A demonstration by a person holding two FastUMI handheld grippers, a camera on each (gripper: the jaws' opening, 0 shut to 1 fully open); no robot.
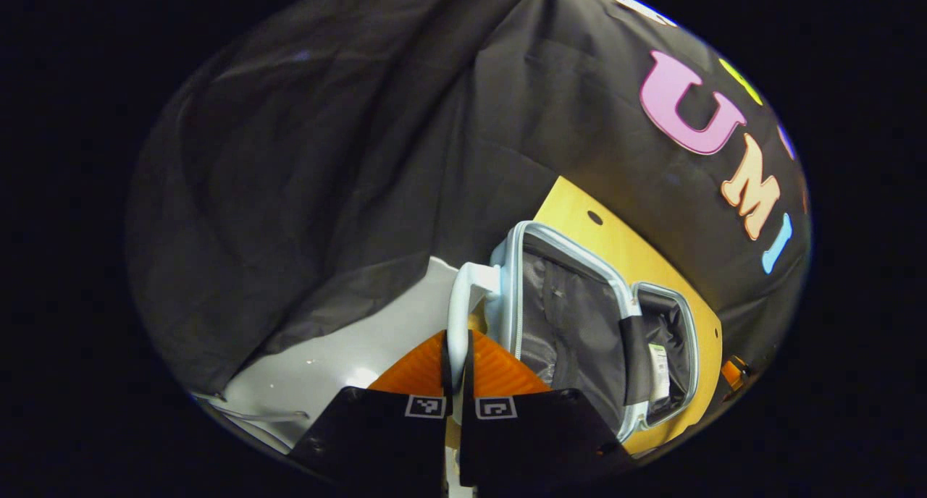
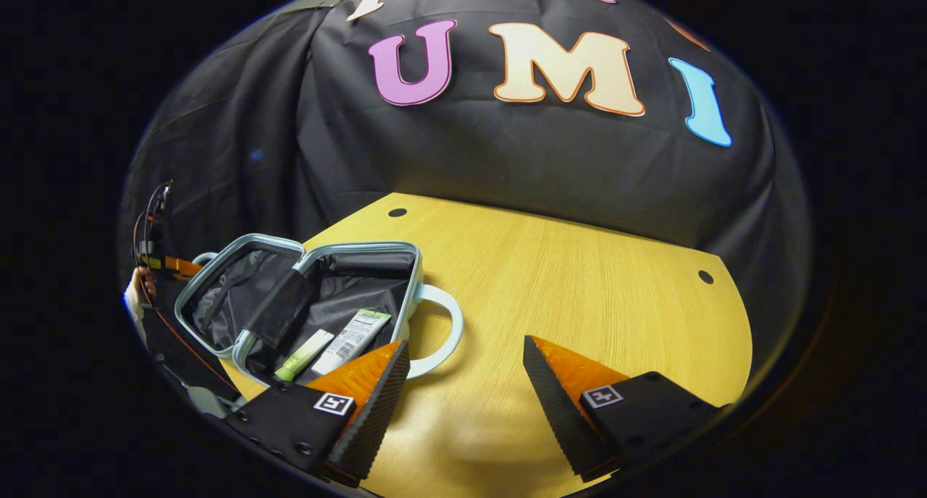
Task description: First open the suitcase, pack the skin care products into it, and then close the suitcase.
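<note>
A pale blue suitcase (image 2: 304, 295) lies open on the wooden table (image 2: 579, 281), its grey lining showing. Inside its nearer half lie a green tube (image 2: 304, 355) and a white labelled tube (image 2: 353, 341). My right gripper (image 2: 463, 404) is open just above the table, right beside that half's white handle (image 2: 443, 331), with nothing between its fingers. In the left gripper view, my left gripper (image 1: 456, 382) is shut on the other half's white handle (image 1: 458, 317), and the open suitcase (image 1: 572, 324) lies beyond it with a labelled tube (image 1: 657, 371) inside.
The left gripper (image 2: 156, 255) and the hand holding it (image 2: 132, 295) show at the far left of the right gripper view, behind the suitcase. Small round holes (image 2: 397, 212) mark the table's corners. A white surface (image 1: 340, 353) lies past the table's edge.
</note>
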